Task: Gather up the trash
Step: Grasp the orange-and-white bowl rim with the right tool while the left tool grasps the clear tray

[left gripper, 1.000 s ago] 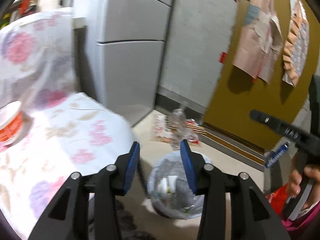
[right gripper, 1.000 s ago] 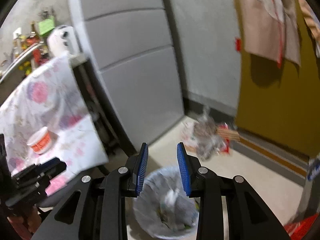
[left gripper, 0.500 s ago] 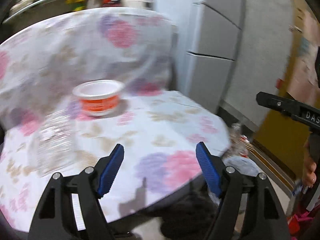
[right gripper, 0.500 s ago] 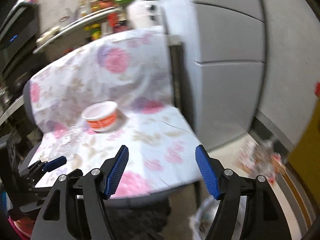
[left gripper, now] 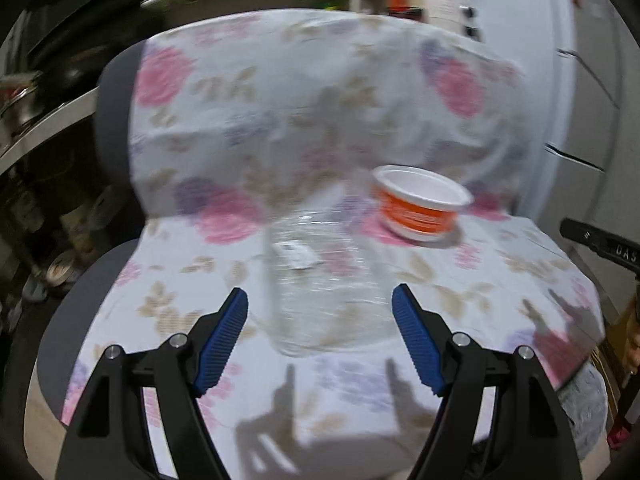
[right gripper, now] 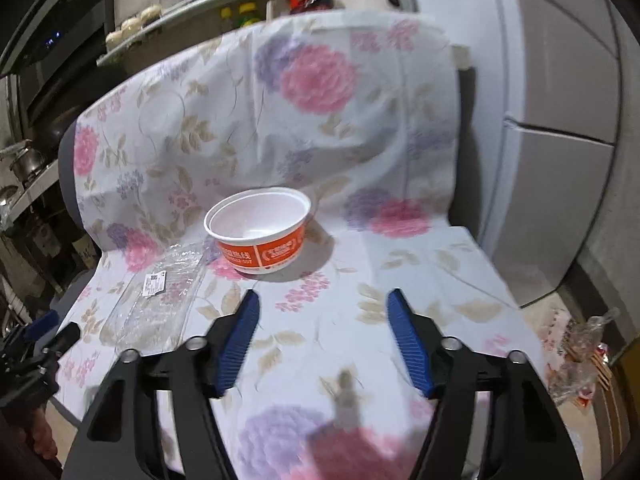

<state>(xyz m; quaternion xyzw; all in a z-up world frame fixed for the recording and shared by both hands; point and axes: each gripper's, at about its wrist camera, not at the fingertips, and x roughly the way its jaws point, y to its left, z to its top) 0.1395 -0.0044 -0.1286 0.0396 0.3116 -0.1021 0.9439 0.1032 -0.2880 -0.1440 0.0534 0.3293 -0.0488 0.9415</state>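
Left hand-held gripper spread wide around clear plastic tray, right hand-held gripper wide before orange bowl

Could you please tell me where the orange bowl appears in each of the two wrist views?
Left wrist: the bowl sits right of centre, beyond the clear tray.
Right wrist: the bowl sits left of centre, with the tray to its left.
Shared landmark: the floral cloth.

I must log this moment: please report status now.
Left hand-held gripper open, empty, facing clear plastic wrapper. Right hand-held gripper open, empty, facing orange bowl. Nothing between.
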